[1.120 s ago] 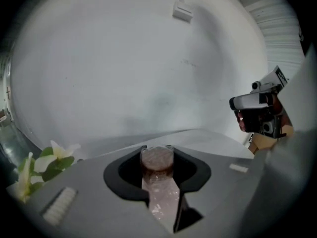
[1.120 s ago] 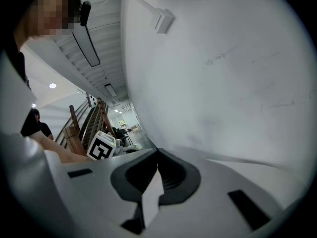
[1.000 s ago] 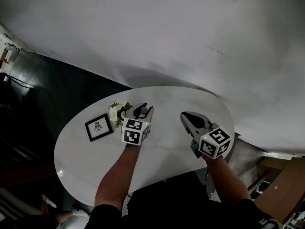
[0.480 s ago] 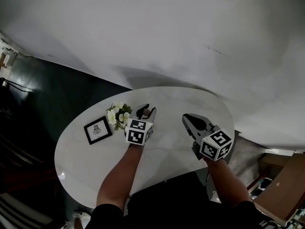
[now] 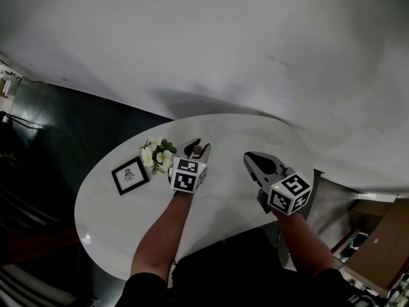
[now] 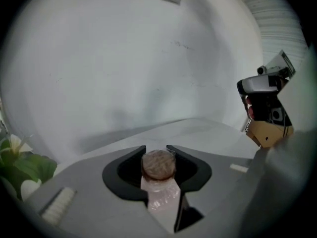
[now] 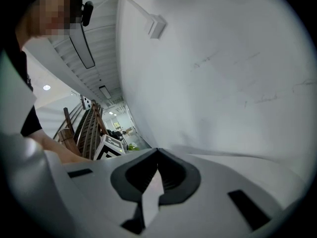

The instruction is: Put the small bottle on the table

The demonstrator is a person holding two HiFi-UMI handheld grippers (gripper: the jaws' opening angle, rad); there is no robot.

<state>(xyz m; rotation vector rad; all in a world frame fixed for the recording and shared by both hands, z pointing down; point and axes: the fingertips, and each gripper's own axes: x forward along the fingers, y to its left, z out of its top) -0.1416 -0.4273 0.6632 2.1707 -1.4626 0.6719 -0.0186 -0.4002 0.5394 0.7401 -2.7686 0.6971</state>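
Observation:
The small bottle (image 6: 158,166), clear with a cork stopper, sits between the jaws of my left gripper (image 6: 156,150). The jaws hug it on both sides and have just been opening a little. In the head view my left gripper (image 5: 197,148) hangs low over the white oval table (image 5: 255,133), beside the flowers, with the bottle (image 5: 199,151) just showing at its tips. I cannot tell whether the bottle's base touches the tabletop. My right gripper (image 5: 250,158) hovers over the table's right part. Its jaws meet at the tips (image 7: 157,151) with nothing in them.
A small bunch of white flowers (image 5: 155,155) and a black picture frame (image 5: 130,175) stand on the table's left part. A white wall rises just behind the table. Dark floor lies to the left. A dark device on a stand (image 6: 265,110) is at the right.
My left gripper has sunk slightly toward the tabletop with the bottle still between its jaws. The right gripper has stayed where it was.

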